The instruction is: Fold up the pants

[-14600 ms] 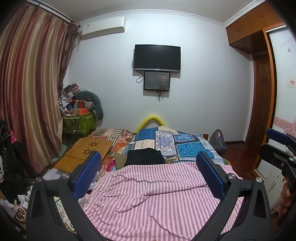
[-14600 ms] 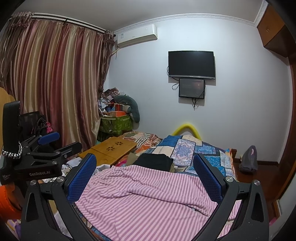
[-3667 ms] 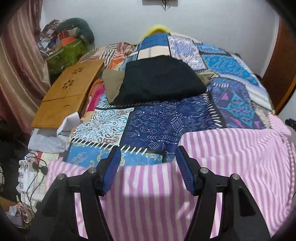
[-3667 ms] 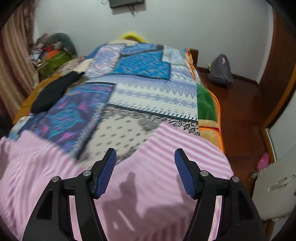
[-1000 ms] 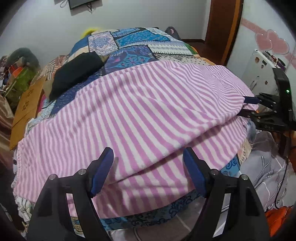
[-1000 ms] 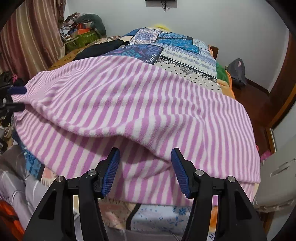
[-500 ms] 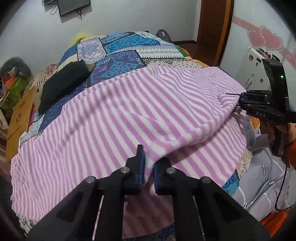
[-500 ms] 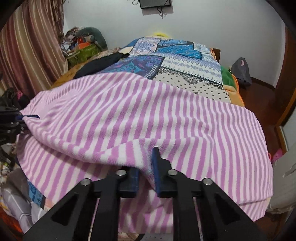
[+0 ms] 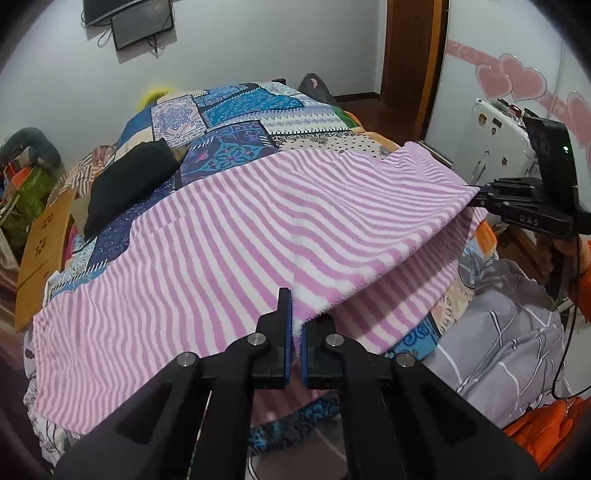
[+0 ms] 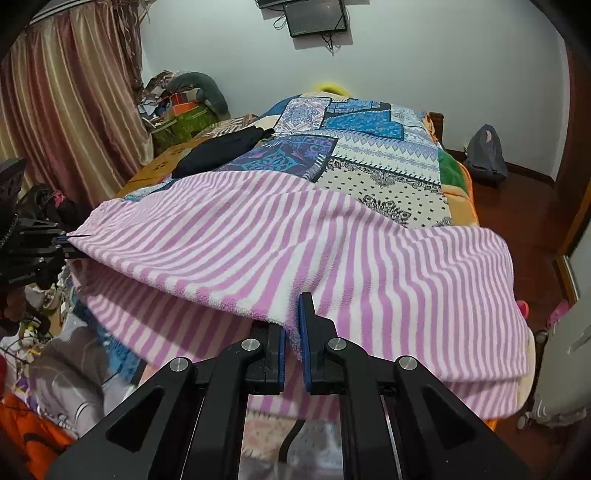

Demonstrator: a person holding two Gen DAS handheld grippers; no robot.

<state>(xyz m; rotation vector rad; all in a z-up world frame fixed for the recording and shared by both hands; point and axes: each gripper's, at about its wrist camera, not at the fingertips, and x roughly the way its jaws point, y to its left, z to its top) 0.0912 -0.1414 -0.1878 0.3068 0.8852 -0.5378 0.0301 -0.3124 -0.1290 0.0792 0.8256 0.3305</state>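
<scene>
Pants [image 9: 236, 236], one pair, pink-striped, lie across the near end of one patchwork bed [image 9: 236, 122]. Two grippers: left gripper [image 9: 293, 332] and right gripper [image 10: 291, 332] each pinch the near upper edge, lifted off the layer below.

The striped pants [image 9: 229, 236] cover most of the near end of the bed [image 9: 236, 122], so the quilt under them cannot be seen. Their lifted upper layer hides the fold beneath it, and the far left edge runs out into the dark rim of the left wrist view. The cloth pinched in the left tongs [image 9: 294, 325] is hidden between the pads, and the same holds for the right tongs [image 10: 291, 325]. The screen [image 10: 317, 16] on the wall is cut off by the top edge. The person shows only as an orange sleeve [image 9: 583, 273] at the right edge. The heap [image 10: 181, 99] by the curtain is too jumbled to sort out.
</scene>
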